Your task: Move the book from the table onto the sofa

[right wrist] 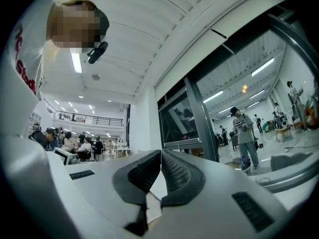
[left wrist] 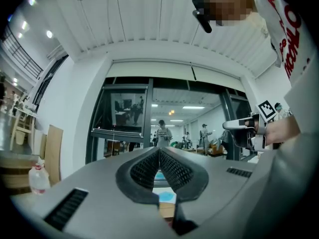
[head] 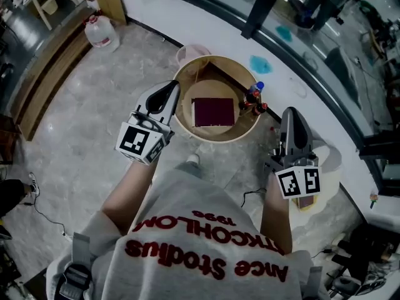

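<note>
We find the book [head: 213, 112], dark red and closed, lying flat near the middle of the round wooden table [head: 215, 138], straight ahead of us and between our two tongs in the head view. The left gripper [head: 172, 87] hangs just over the table's left rim, its tips beside the book's left edge but apart from it. The right gripper [head: 290, 112] is off the table's right side, farther from the book, with a small cluster of bottles [head: 254, 97] at the table's edge between them. Neither tong touches the book. In the left gripper view the two ribbed pads [left wrist: 172, 169] are pressed together with nothing held between them. The right gripper view shows the same, ribbed faces meeting along one line and empty. Each tong carries a cube with black-and-white square markers, the left cube [head: 140, 141] and the right cube [head: 298, 181], which bear patterns, not letters. The only readable writing is the red print on the front of our white shirt [head: 206, 242]: the large line reads like "Ance Stodius", above it a partly cut row ending in "TKCOHLOM", and a small number we cannot make out with certainty. A clear water jug [head: 101, 32] stands on the grey floor well to the left of the table.
</note>
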